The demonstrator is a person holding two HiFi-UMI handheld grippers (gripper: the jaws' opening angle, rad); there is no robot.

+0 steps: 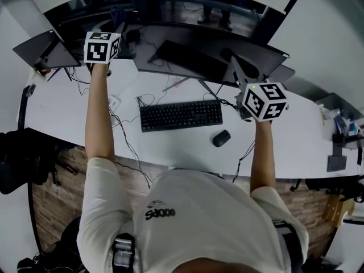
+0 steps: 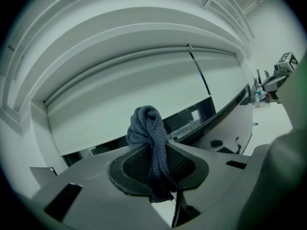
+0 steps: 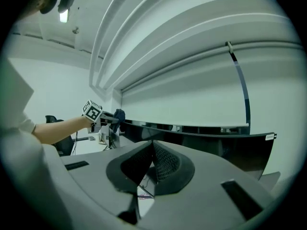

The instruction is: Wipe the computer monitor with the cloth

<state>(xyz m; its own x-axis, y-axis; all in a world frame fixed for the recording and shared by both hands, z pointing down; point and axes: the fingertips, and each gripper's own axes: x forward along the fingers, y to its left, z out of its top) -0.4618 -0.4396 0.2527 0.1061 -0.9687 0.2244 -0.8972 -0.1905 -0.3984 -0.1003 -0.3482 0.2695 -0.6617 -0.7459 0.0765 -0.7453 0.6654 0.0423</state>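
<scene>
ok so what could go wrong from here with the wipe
1. The cloth is pinched as a narrow bunch in the left gripper, so the hard jaws might meet the monitor before the fabric does and mark it.
2. The right gripper is shut on nothing and does not appear to brace the screen, so a firm push could rock the panel.

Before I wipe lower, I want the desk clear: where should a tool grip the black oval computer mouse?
Pinch the black oval computer mouse across its two long sides, coming straight down from above. It lies flat on the white desk, narrow across, with bare desk on both sides.
</scene>
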